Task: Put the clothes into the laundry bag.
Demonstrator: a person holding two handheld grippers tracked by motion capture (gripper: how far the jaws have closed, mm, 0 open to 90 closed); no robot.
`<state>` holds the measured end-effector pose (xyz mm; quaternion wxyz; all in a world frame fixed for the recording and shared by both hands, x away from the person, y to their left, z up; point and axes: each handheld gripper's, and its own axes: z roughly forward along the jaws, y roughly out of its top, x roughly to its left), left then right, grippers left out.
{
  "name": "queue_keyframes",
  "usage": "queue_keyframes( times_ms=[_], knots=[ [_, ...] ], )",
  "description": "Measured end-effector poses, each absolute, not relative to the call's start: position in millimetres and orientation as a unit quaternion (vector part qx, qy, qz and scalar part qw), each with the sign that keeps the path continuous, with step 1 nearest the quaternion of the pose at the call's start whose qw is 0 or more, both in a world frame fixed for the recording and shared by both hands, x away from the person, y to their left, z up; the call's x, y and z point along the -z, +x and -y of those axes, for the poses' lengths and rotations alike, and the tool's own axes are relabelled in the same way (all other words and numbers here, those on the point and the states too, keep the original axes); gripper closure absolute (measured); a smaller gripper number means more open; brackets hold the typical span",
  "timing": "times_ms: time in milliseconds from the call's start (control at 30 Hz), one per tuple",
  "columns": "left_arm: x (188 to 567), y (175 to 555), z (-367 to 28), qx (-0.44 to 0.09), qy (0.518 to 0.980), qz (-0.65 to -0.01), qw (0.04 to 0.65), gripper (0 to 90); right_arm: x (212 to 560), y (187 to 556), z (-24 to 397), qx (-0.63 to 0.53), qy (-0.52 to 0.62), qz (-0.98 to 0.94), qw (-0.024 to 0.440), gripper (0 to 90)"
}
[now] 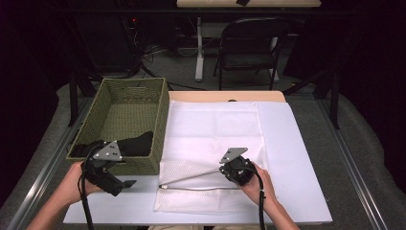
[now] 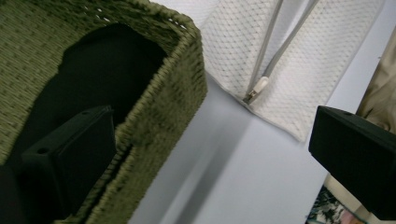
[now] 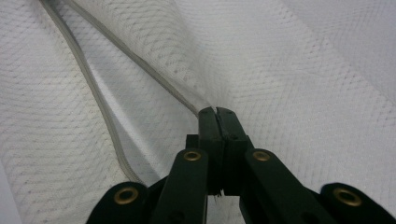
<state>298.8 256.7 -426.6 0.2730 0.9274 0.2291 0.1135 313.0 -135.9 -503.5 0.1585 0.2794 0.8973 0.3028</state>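
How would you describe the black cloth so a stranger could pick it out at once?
Start at the table; on its left stands a green woven basket. The black cloth lies inside at the near end, the only dark, soft thing there, unlike the white mesh bag flat beside it.

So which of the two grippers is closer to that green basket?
The left. The left gripper hangs open by the basket's near corner; the right gripper is off beside it, pinching the white mesh bag.

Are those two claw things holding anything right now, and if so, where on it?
The right gripper is shut on the white mesh bag, pinching the upper edge of its open zipper. The left gripper is open and holds nothing, beside the woven basket.
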Motion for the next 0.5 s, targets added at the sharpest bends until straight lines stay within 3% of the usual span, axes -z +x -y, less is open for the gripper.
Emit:
queue_keyframes(
  times_ms=[500],
  knots=[
    [411,340,-265,-0.136,0.937,-0.223,0.233,0.0,504,312,137,-0.300,0.278,-0.899,0.157,90.0]
  ],
)
